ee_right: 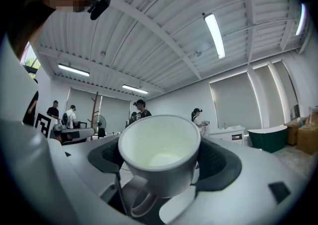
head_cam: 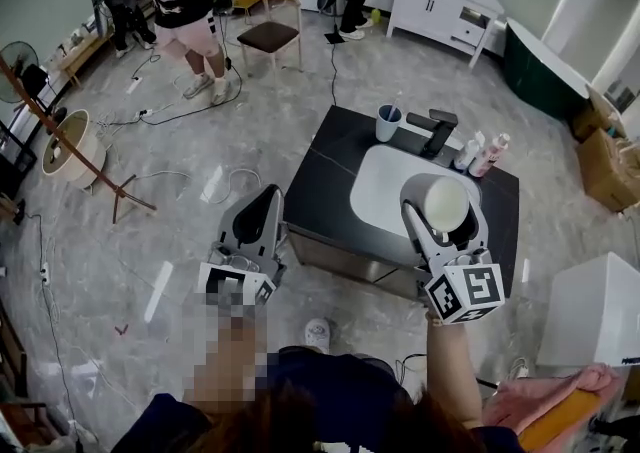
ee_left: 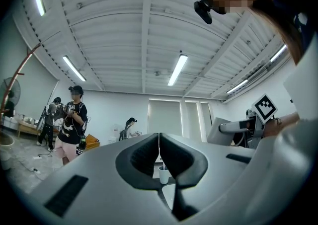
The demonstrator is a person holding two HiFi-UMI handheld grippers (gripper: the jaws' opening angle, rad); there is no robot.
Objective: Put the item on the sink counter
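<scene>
While the right gripper (head_cam: 437,216) grips a white mug (ee_right: 159,149) by its sides, mouth tipped up at the camera and handle hanging low, that mug hovers over the white basin (head_cam: 385,186), toward its 4 o'clock side, and isn't yet down on the dark sink counter (head_cam: 330,156). Over at 9 o'clock, just off the counter's edge, the left gripper (ee_left: 159,144) has its jaws pressed together with nothing between them. A blue cup (head_cam: 388,123) stands at the basin's 12 o'clock and the faucet (head_cam: 438,131) at 1 o'clock.
</scene>
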